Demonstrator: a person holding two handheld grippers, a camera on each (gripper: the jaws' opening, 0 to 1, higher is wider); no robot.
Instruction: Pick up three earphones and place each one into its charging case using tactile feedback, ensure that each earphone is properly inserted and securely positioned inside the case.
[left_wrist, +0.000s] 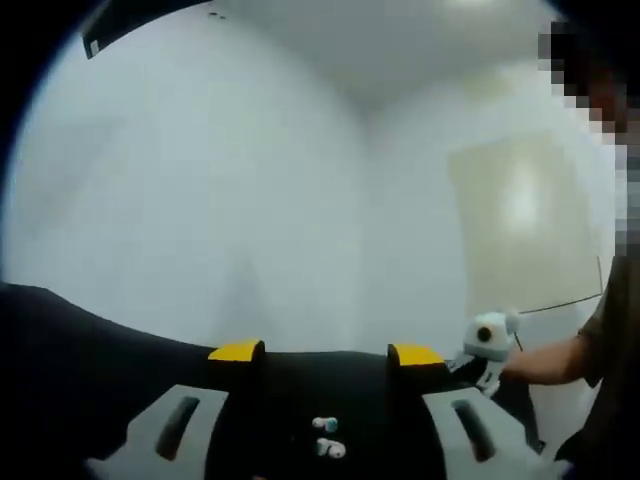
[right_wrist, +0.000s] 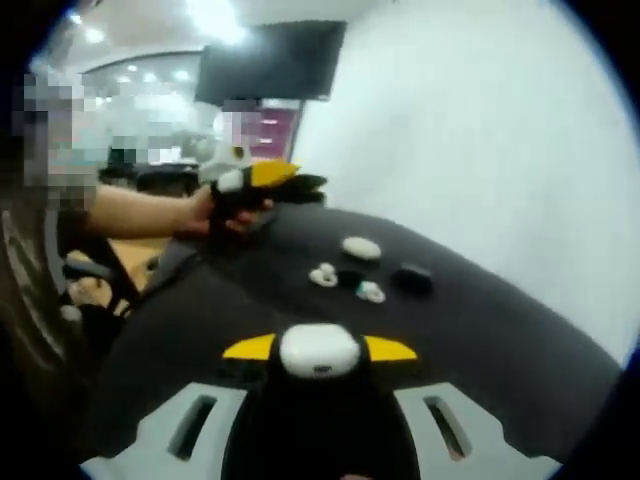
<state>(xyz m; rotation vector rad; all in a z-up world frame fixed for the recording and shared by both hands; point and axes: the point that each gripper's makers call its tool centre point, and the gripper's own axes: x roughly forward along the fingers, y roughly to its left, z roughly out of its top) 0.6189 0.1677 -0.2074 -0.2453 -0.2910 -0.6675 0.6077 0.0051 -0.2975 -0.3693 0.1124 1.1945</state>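
Right gripper (right_wrist: 319, 350): its yellow-tipped jaws are clamped on a white case (right_wrist: 319, 349), held between the tips just above the black surface (right_wrist: 500, 330).
Left gripper (left_wrist: 325, 352): the jaws stand apart with nothing between them. In the right gripper view this same gripper hangs over the far edge of the surface, held in a person's hand (right_wrist: 215, 213).
White case: it appears closed, though the lid seam is too blurred to be sure. Whether an earphone sits inside cannot be told.
Earphones: two small white earphones (right_wrist: 323, 275) (right_wrist: 371, 292) lie loose on the surface beyond the held case, near each other. In the left gripper view two small white pieces show low between the jaws, probably the same two.
Other cases: a second white case (right_wrist: 361, 247) lies farther back. Two dark items (right_wrist: 412, 277) (right_wrist: 350, 278) lie close to the earphones; they may be black cases, or case and earphone, but they are too small to tell.
Done: at most one earphone seated, if the held case is already filled. The pictures do not confirm that.
Left: at least two earphones are not yet picked up or inserted, and none can be judged securely seated.
Stage: judged early to middle of the task.
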